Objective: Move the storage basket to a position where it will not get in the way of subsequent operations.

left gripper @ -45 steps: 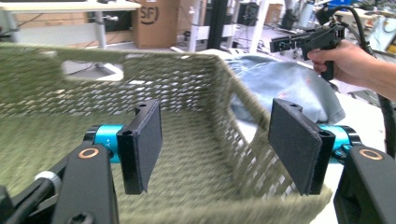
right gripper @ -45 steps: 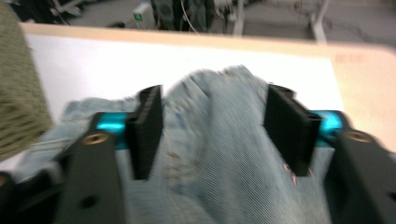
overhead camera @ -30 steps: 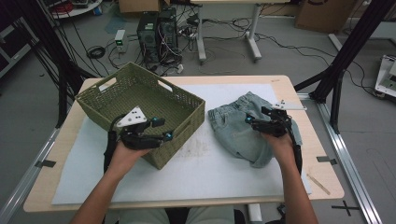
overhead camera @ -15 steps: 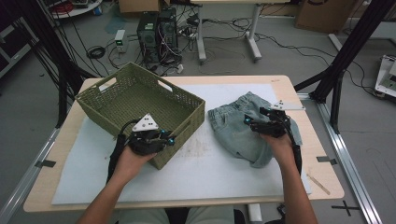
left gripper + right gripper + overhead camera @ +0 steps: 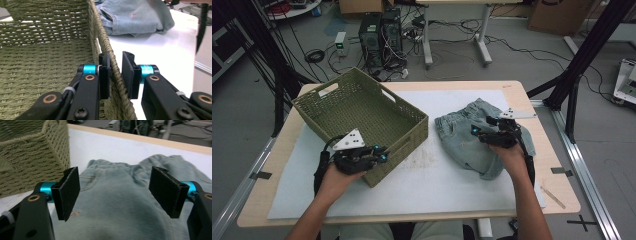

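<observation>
white table mat (image 5: 447,185) carries both items. left gripper (image 5: 115,72) jaws have just been closing, astride the stiff woven basket (image 5: 362,112) rim – light. right gripper (image 5: 117,187) released above soft shorts (image 5: 125,202) – pinch waistband.

Olive-green woven rectangular basket (image 5: 362,117), upright and open-topped, sits skewed on the left half of the white mat with one corner toward the table's near edge; cut-out handle slots in its end walls. Light-blue denim shorts (image 5: 472,137) lie flat and slightly rumpled on the mat's right half, just beside the basket, not touching.
</observation>
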### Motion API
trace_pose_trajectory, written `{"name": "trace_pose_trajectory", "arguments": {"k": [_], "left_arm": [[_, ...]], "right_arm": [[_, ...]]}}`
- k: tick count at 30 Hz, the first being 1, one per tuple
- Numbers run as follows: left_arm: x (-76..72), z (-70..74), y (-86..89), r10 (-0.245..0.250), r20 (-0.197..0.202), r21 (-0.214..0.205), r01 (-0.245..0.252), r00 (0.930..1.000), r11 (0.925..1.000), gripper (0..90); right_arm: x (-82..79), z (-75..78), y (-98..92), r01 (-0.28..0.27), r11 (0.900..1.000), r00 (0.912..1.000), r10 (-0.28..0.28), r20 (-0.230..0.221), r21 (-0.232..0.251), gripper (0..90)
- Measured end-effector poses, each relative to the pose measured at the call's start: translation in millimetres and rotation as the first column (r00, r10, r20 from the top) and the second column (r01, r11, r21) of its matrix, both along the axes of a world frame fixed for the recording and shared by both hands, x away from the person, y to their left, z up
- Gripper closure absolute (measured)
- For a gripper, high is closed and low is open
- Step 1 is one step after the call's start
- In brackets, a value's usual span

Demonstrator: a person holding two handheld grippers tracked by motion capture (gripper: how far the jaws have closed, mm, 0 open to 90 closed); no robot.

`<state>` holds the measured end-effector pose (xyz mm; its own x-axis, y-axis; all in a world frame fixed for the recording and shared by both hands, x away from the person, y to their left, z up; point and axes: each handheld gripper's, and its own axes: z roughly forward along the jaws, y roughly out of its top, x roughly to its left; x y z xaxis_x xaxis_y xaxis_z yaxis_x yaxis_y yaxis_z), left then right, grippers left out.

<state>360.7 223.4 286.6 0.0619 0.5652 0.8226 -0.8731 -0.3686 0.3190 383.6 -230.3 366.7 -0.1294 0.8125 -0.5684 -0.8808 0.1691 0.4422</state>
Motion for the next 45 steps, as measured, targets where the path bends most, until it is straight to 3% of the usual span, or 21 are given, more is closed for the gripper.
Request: {"name": "trace_pose_trajectory", "arguments": {"k": [7,9,11,13,15,19,20,22,24,28,30,31,32,33,35,36,40,43,45], "left_arm": [[-2.0,-14.0,21.6,-0.017,0.004,0.029,0.017,0.9999,0.9994,79.2],[-2.3,-15.9,27.7,-0.042,0.006,0.038,0.042,0.9991,0.9984,80.1],[-4.3,-17.6,38.5,-0.117,0.019,0.031,0.116,0.993,0.9927,80.6],[-7.7,-17.3,49.3,-0.172,0.023,-0.019,0.173,0.9847,0.9847,63.4],[-11.6,-17.7,63.9,-0.211,0.07,-0.086,0.217,0.975,0.9725,52.9],[-15.8,-19.6,85.6,-0.224,0.154,-0.197,0.252,0.9624,0.9476,38.4],[-16.7,-21.2,91.6,-0.223,0.188,-0.235,0.265,0.9564,0.9353,34.1],[-17.8,-23.5,100.4,-0.208,0.235,-0.271,0.269,0.9496,0.9243,26.3],[-18.4,-25.6,111.2,-0.191,0.275,-0.328,0.278,0.9424,0.9028,23.7],[-16.2,-27.5,128.2,-0.175,0.289,-0.415,0.288,0.941,0.8628,21.5],[-14.4,-28.5,135.4,-0.168,0.295,-0.449,0.292,0.9407,0.8445,21.5],[-13.8,-28.9,137.9,-0.165,0.295,-0.461,0.291,0.9412,0.838,21.5],[-12.6,-29.3,141.6,-0.16,0.292,-0.484,0.29,0.9429,0.8258,21.5],[-11.6,-29.6,144.3,-0.155,0.29,-0.499,0.287,0.9445,0.8173,21.5],[-9.7,-30.2,149.0,-0.148,0.281,-0.517,0.279,0.9483,0.8092,21.5],[-8.7,-30.4,151.0,-0.144,0.276,-0.524,0.274,0.9503,0.8063,21.5],[-4.1,-29.4,156.9,-0.147,0.258,-0.55,0.27,0.9551,0.7903,21.5],[0.5,-27.3,157.8,-0.16,0.235,-0.55,0.267,0.9587,0.791,21.5],[3.8,-24.8,155.8,-0.17,0.215,-0.543,0.263,0.9617,0.7979,21.5]], "right_arm": [[-2.4,0.2,18.4,0.007,0.9963,0.9999,-0.008,-0.012,-0.085,25.5],[-4.0,0.1,24.4,0.005,0.9941,0.9999,-0.007,-0.012,-0.109,25.5],[-6.1,-0.6,31.2,-0.009,0.9907,0.9999,0.007,-0.011,-0.136,25.5],[-8.0,-2.1,40.1,-0.025,0.9842,0.9997,0.024,-0.007,-0.176,25.5],[-8.9,-2.8,51.5,-0.032,0.9759,0.9995,0.033,0.001,-0.216,25.5],[-6.1,2.1,76.2,-0.022,0.9557,0.9998,0.022,-0.005,-0.293,25.5],[-5.0,3.7,80.3,-0.021,0.9514,0.9998,0.021,-0.004,-0.307,25.5],[-2.8,7.2,90.5,-0.023,0.9408,0.9997,0.02,-0.014,-0.338,25.5],[-1.2,11.3,100.9,-0.027,0.9271,0.9996,0.026,-0.006,-0.374,25.4],[2.0,21.0,113.5,-0.075,0.9119,0.9971,0.075,-0.018,-0.403,25.5],[1.9,25.5,120.3,-0.079,0.9062,0.9968,0.074,-0.029,-0.415,25.5],[1.5,27.2,124.8,-0.079,0.8989,0.9968,0.072,-0.033,-0.431,25.8],[0.9,27.8,128.3,-0.078,0.8922,0.9969,0.07,-0.034,-0.445,27.4],[0.2,28.1,133.3,-0.072,0.8775,0.9974,0.065,-0.03,-0.474,29.6],[0.0,27.8,138.7,-0.061,0.8579,0.9982,0.054,-0.028,-0.51,30.6],[0.2,26.8,140.9,-0.055,0.8534,0.9985,0.048,-0.028,-0.518,30.2],[-0.4,25.2,139.1,-0.042,0.8502,0.999,0.026,-0.038,-0.525,31.2],[-2.0,21.9,138.0,-0.031,0.836,0.9992,0.012,-0.039,-0.548,36.5],[-2.3,20.0,137.8,-0.03,0.8299,0.9991,0.008,-0.041,-0.557,36.8]]}}
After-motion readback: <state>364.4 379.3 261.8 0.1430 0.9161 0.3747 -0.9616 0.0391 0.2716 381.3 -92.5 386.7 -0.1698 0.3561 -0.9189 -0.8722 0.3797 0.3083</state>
